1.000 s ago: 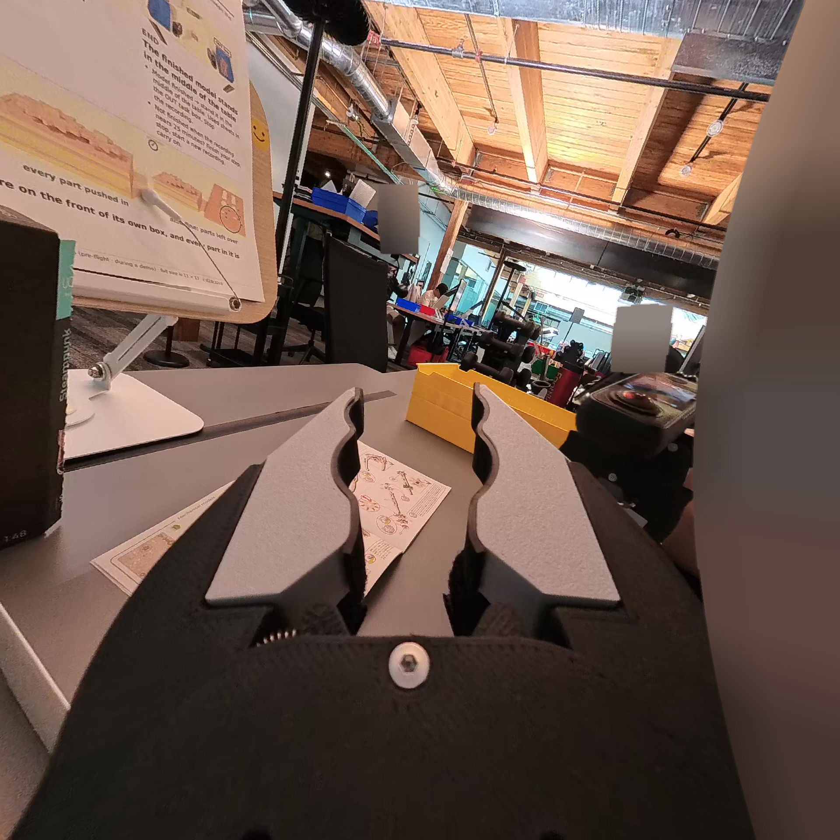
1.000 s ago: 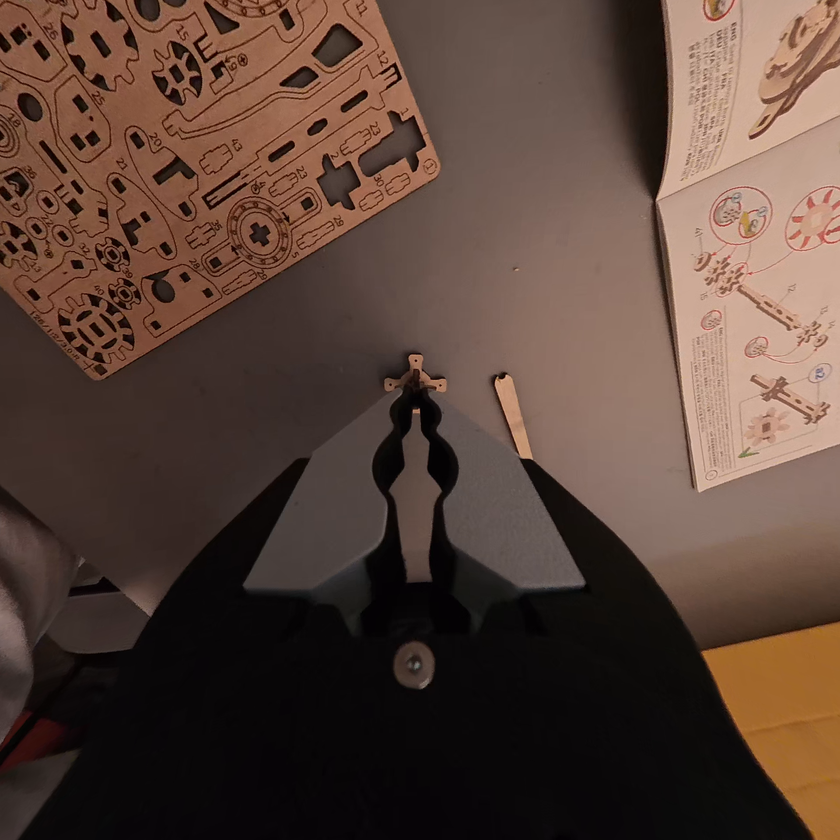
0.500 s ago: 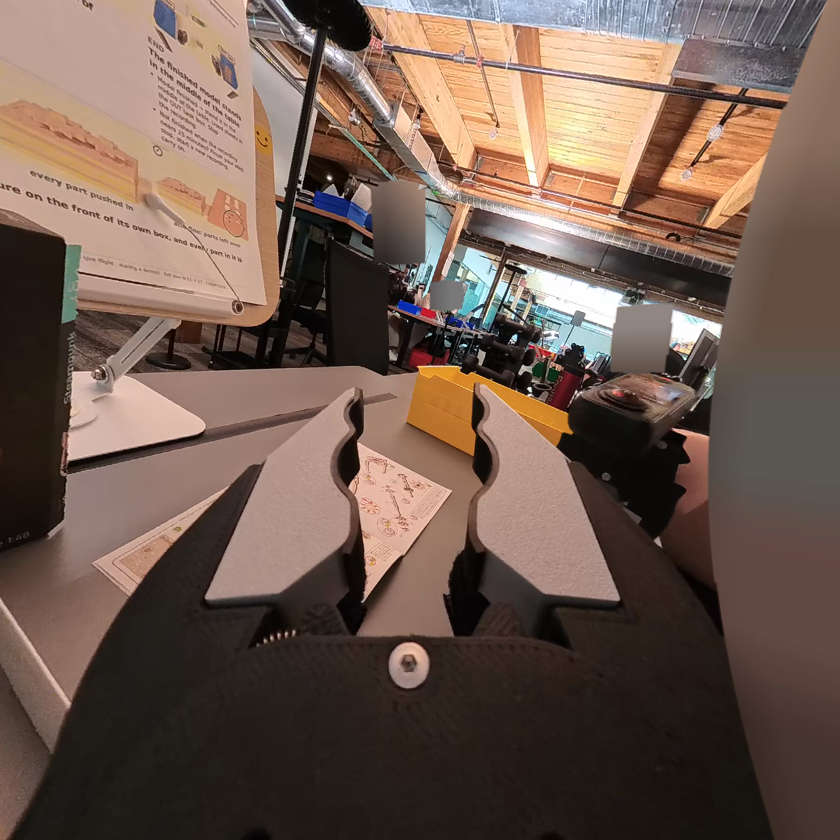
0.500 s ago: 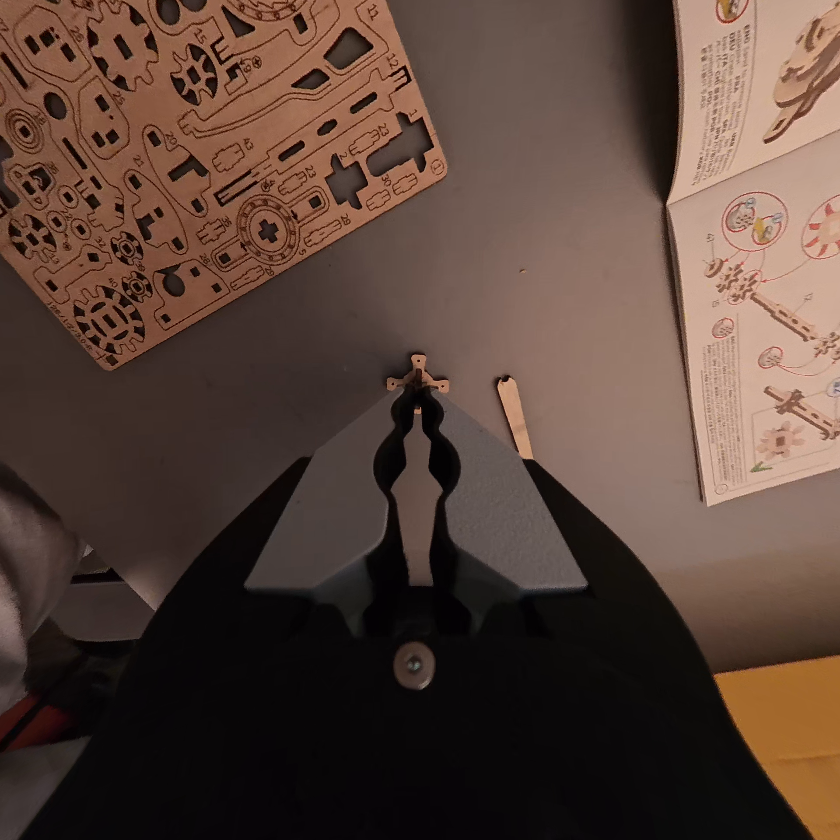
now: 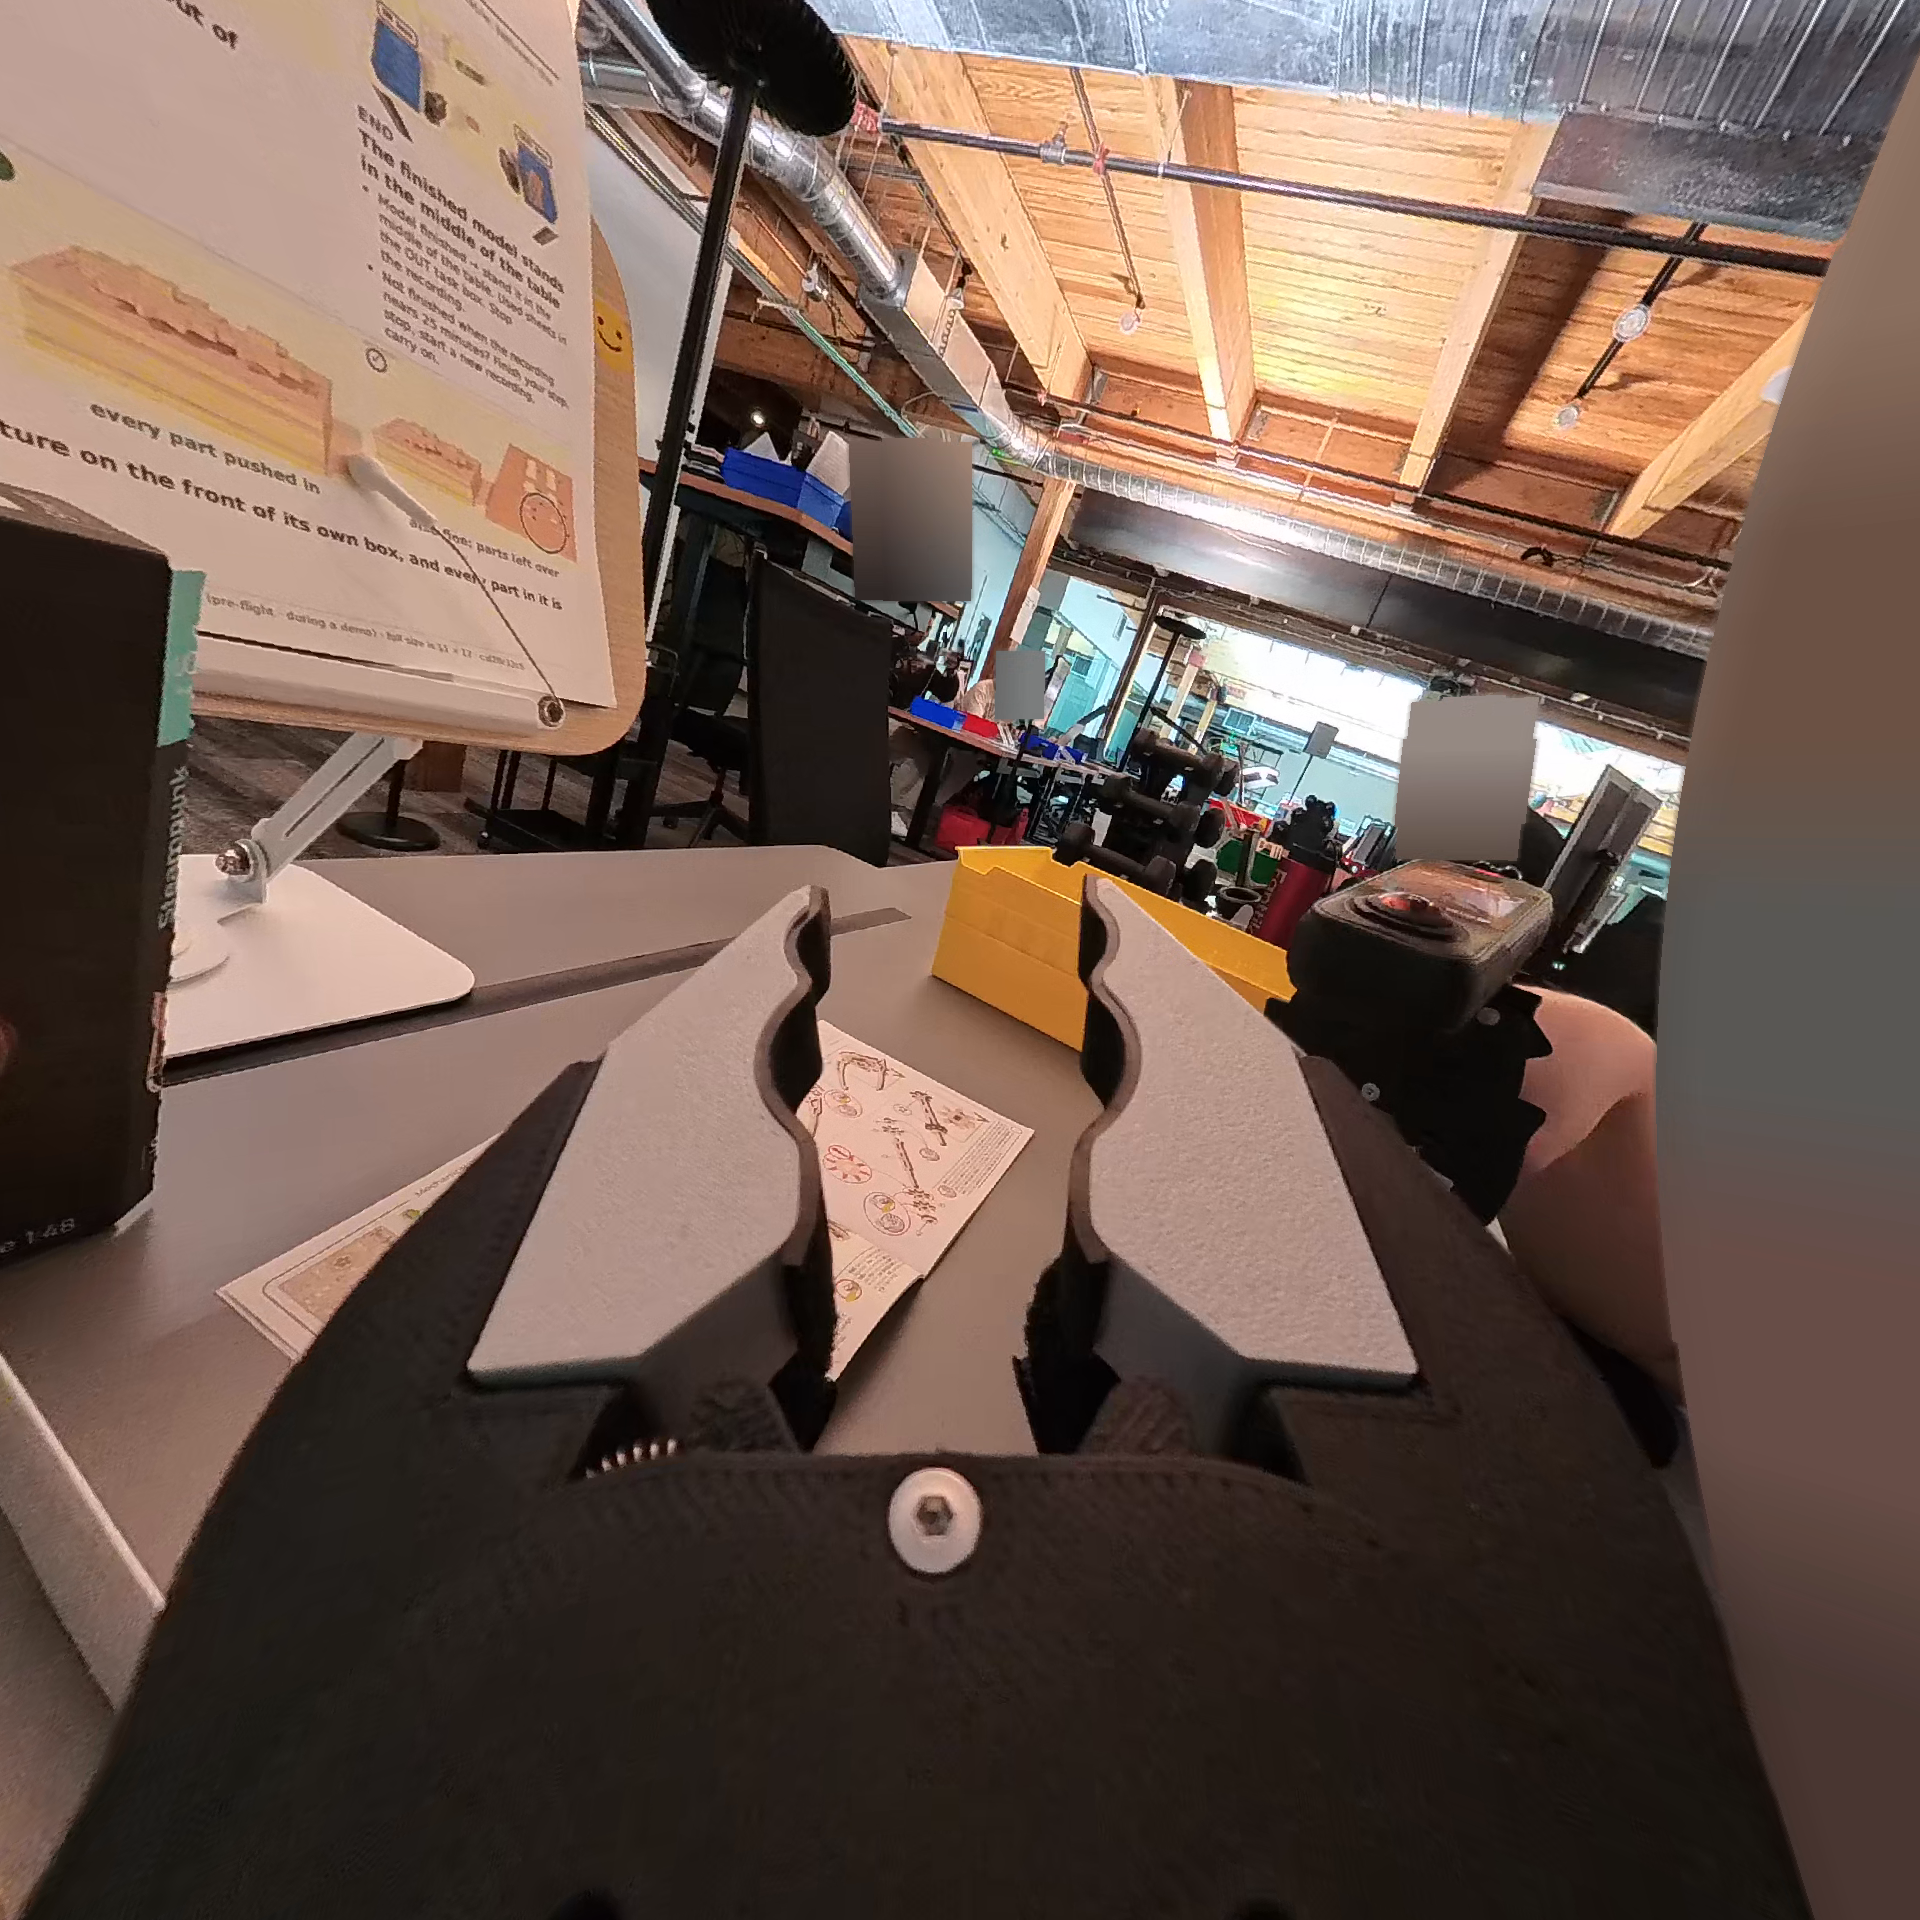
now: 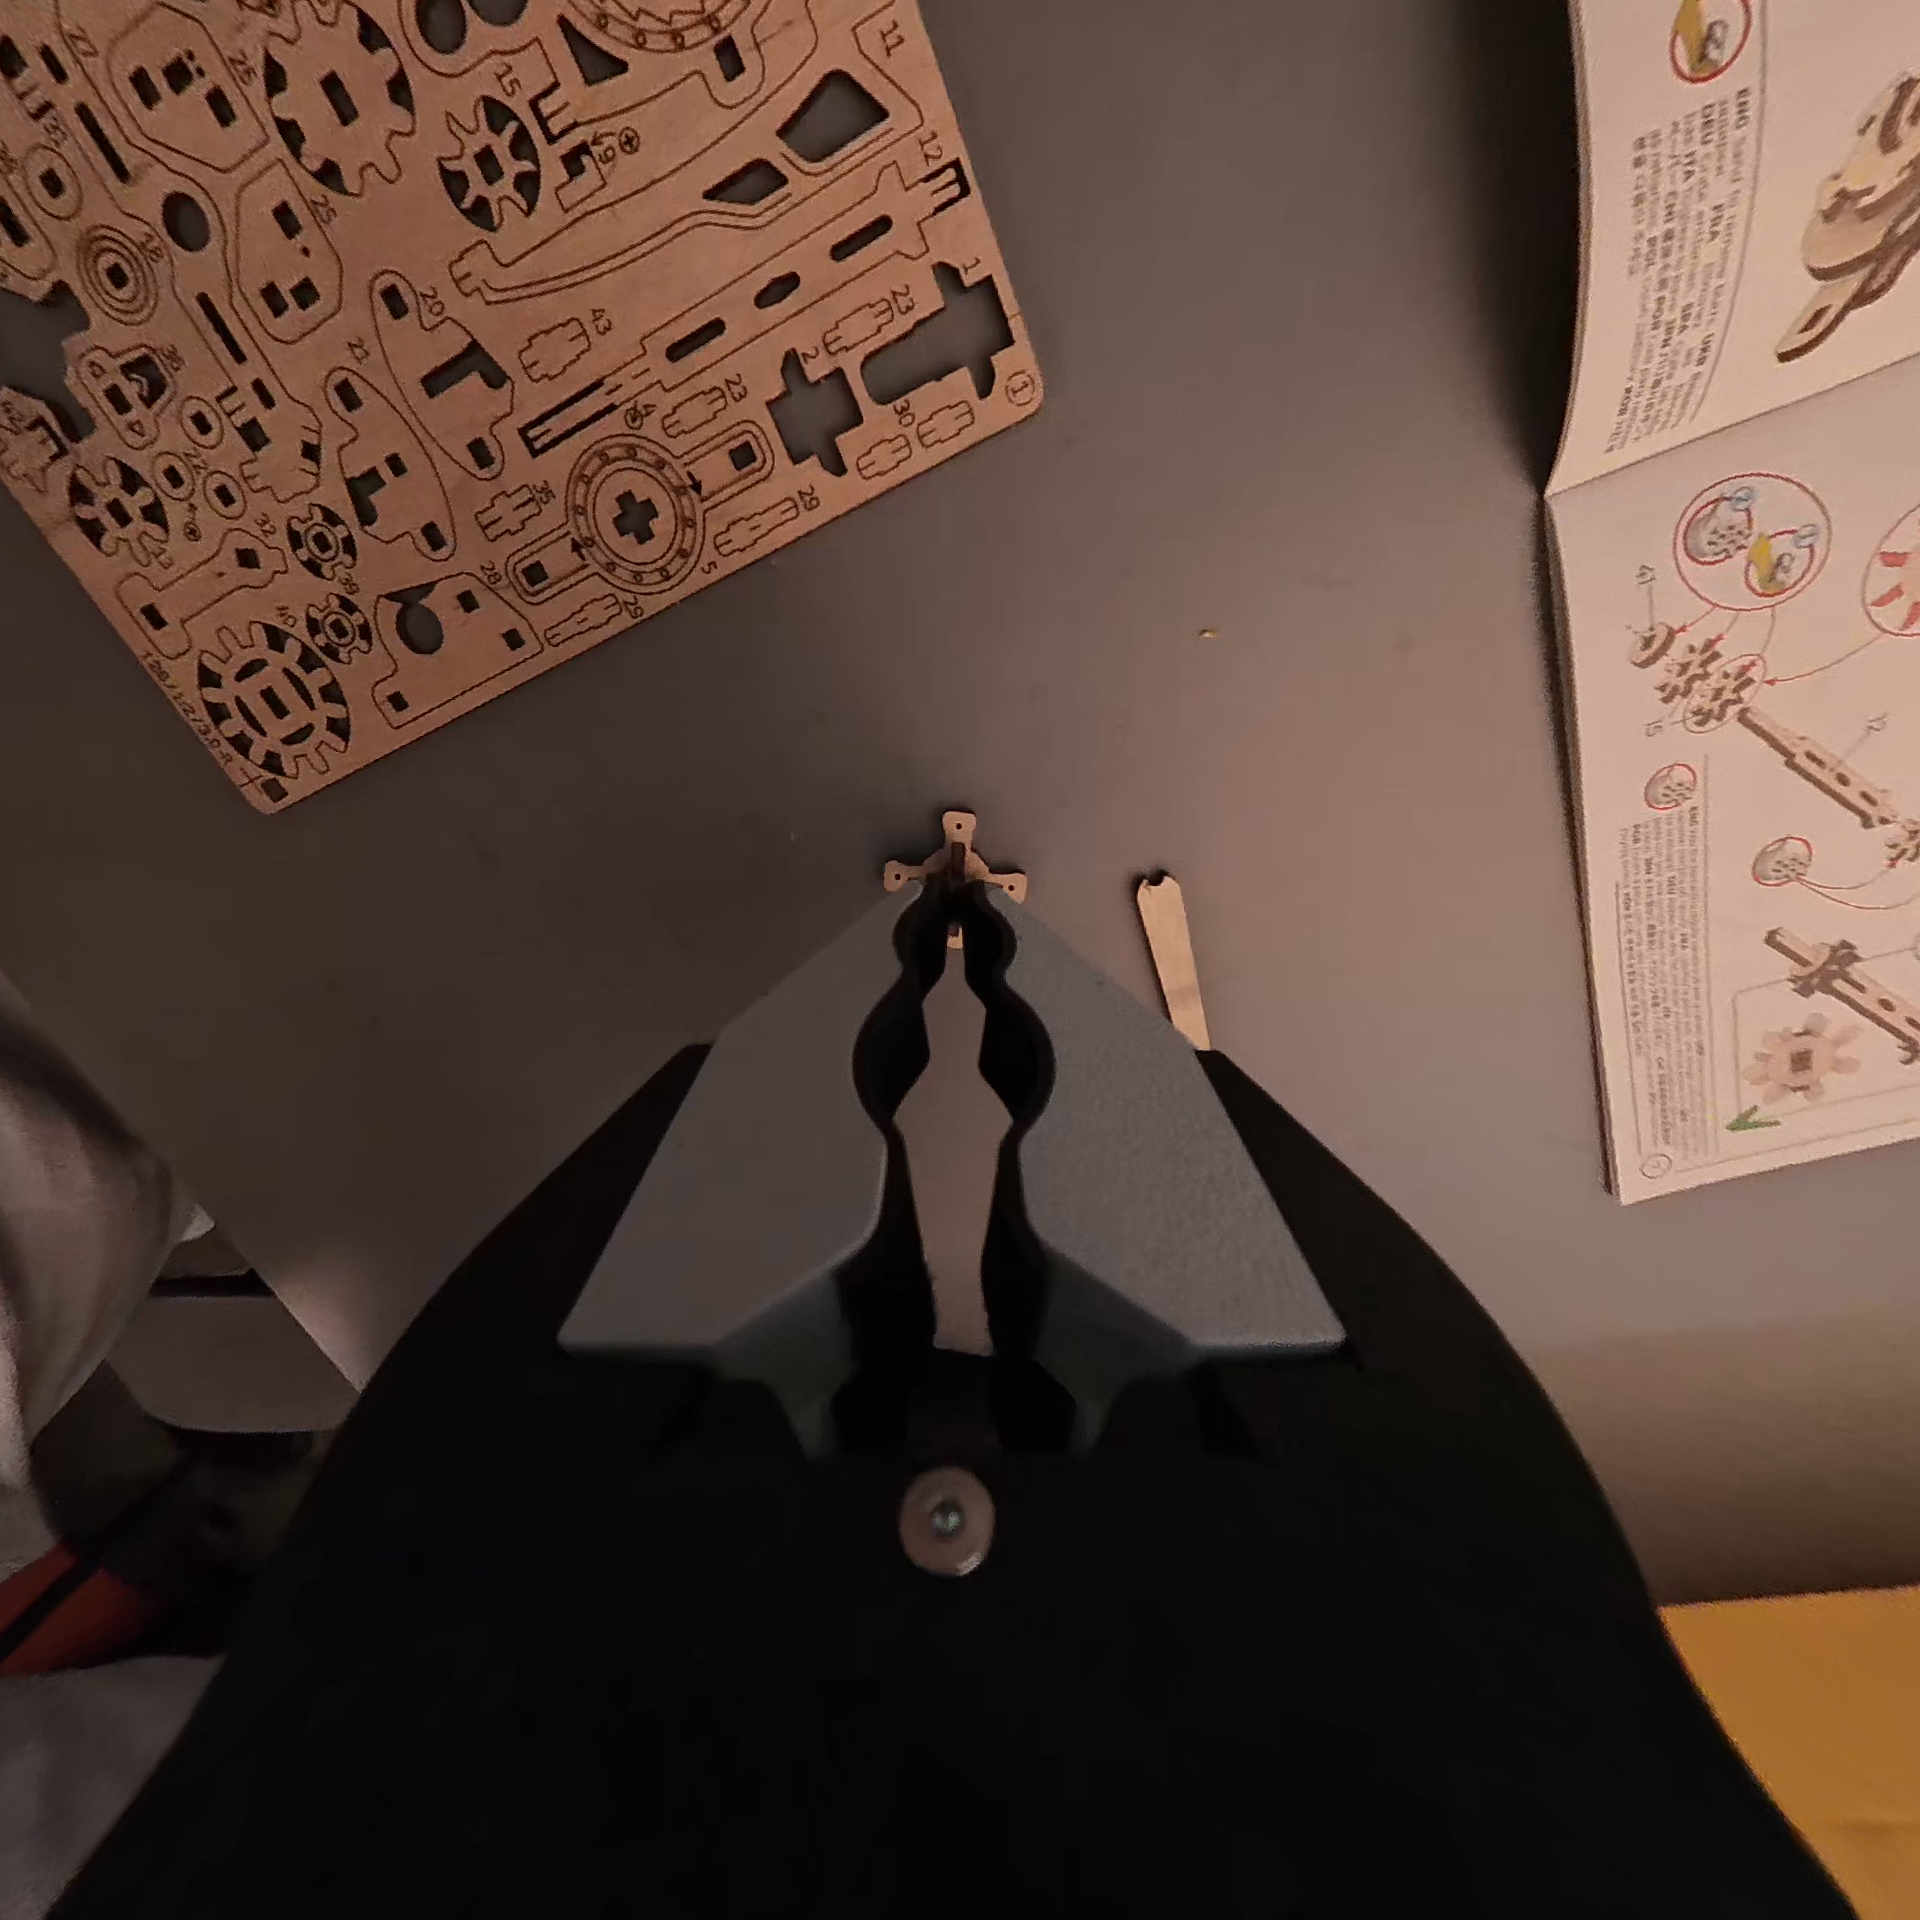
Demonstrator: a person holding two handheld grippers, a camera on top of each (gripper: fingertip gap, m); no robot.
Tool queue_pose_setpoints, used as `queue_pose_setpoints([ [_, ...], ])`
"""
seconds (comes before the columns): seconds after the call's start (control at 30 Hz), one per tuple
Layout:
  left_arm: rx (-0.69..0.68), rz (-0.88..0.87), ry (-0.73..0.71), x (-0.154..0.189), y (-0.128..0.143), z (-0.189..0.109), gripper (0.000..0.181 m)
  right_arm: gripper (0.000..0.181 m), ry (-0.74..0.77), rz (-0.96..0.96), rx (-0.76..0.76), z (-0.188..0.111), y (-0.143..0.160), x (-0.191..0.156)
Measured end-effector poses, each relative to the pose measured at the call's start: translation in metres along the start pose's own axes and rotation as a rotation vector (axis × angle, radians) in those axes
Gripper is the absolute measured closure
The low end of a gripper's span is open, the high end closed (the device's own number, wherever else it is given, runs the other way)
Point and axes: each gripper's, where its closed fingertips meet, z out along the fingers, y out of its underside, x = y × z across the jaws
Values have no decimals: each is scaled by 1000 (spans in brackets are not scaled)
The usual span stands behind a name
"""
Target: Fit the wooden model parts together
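Note:
My right gripper (image 6: 954,902) points down at the grey table and is shut on a small cross-shaped wooden part (image 6: 954,871), held at the fingertips. A thin wooden stick (image 6: 1172,958) lies on the table just right of the fingertips. A laser-cut wooden parts sheet (image 6: 499,364) lies at the upper left, with several parts punched out. My left gripper (image 5: 954,935) is open and empty, held above the table and looking across the room. The right gripper's camera housing (image 5: 1423,945) shows at the right of the left wrist view.
An open instruction booklet (image 6: 1756,644) lies at the right, also in the left wrist view (image 5: 914,1153). A yellow bin (image 5: 1039,956) stands behind it and shows in the right wrist view (image 6: 1808,1745). A dark box (image 5: 73,883) and a white stand with a printed sheet (image 5: 312,966) are at left. Left tips to right tips: about 25 cm. The thin wooden stick (image 6: 1172,958) lies some 4 cm from my right tips, 25 cm from my left tips.
The right gripper has drifted slightly, so the parts sheet and booklet shifted a little right in its view. It keeps its hold on the small part. The left gripper has hardly moved.

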Motion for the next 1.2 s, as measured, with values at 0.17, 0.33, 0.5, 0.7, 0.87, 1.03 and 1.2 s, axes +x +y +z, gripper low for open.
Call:
queue_pose_setpoints([
  [0.17,3,-12,5,0,0,0,135,179,78,-43,-56,1,-1,-1],
  [0.33,1,-9,9,2,0,0,135,179,64,-6,-24,0,-1,-1],
  [0.5,7,-21,10,1,-1,0,135,179,110,29,56,0,-1,0],
  [0.7,5,-30,21,4,1,1,135,178,70,79,142,-1,-1,2],
  [0.87,-1,-23,26,7,2,2,134,175,48,80,123,-2,2,3],
  [1.03,4,-21,23,6,0,1,134,166,38,111,156,-16,3,3],
  [1.2,1,-16,25,8,0,1,134,172,0,120,133,-9,8,3],
])
